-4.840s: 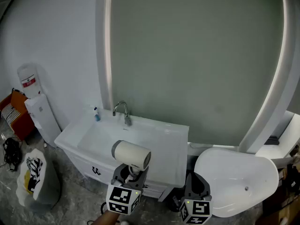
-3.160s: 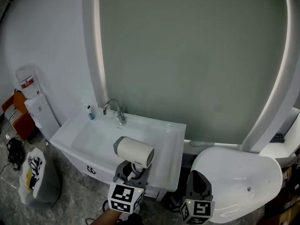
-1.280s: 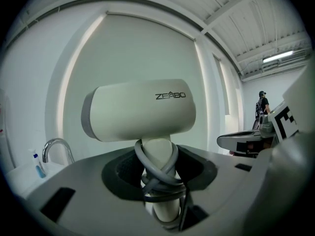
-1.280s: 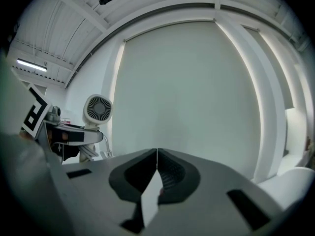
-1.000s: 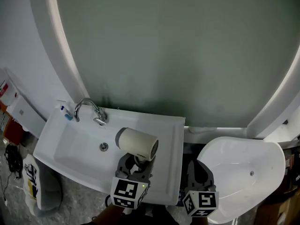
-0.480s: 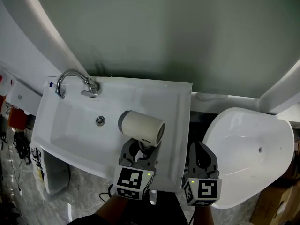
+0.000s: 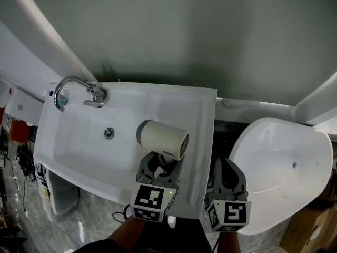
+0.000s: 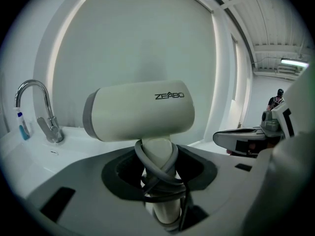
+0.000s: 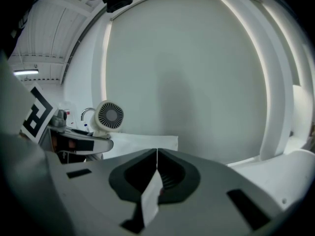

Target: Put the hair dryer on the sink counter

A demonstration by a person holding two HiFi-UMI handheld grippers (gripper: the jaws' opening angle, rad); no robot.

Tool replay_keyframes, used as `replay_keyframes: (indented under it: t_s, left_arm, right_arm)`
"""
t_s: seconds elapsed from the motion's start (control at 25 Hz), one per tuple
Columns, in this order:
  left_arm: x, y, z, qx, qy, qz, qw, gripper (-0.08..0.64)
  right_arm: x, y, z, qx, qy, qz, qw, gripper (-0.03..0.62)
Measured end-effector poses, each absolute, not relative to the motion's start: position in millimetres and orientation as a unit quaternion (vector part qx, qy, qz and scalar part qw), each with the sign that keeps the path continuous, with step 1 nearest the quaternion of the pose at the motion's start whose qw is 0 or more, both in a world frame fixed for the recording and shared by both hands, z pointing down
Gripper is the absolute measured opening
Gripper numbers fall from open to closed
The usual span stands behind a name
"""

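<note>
Grey-green panel filled the upper half of the head view, with a pale curved frame running down each side. At the lower right of that view sat a white tub. The white sink took up the left and centre, its flat counter strip lying along its right edge.

You held the dryer near the centre of the head view, over the right part of the sink beside that strip. Whether it touched the surface could not be told. Its cream barrel lay crosswise, grille end towards the right, with the handle pointing down into your left claw.

In the left gripper view, the left claw stood partly open, both jaws pressed on the dryer's handle. Your right claw hung at the lower centre-right, off the sink's right edge. In its own view, the right claw had its jaws together with nothing held.

The chrome tap stood at the sink's upper left. A grey cord was wound round the handle. The drain showed left of the barrel.
</note>
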State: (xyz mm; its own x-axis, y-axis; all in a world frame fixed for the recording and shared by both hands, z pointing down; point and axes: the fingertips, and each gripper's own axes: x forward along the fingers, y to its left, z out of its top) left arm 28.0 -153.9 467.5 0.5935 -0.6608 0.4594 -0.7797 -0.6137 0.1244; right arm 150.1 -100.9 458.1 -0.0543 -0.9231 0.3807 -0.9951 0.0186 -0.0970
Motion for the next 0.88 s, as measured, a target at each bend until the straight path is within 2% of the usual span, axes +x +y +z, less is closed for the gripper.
replay_keyframes:
  t_s: [0.88]
  left_arm:
    - [48.4,-212.4,539.9,0.842,-0.423,0.240,0.233,0.183]
  right_arm:
    - [181.5,-135.8,502.3,0.680,-0.690,0.216,0.123,0.021]
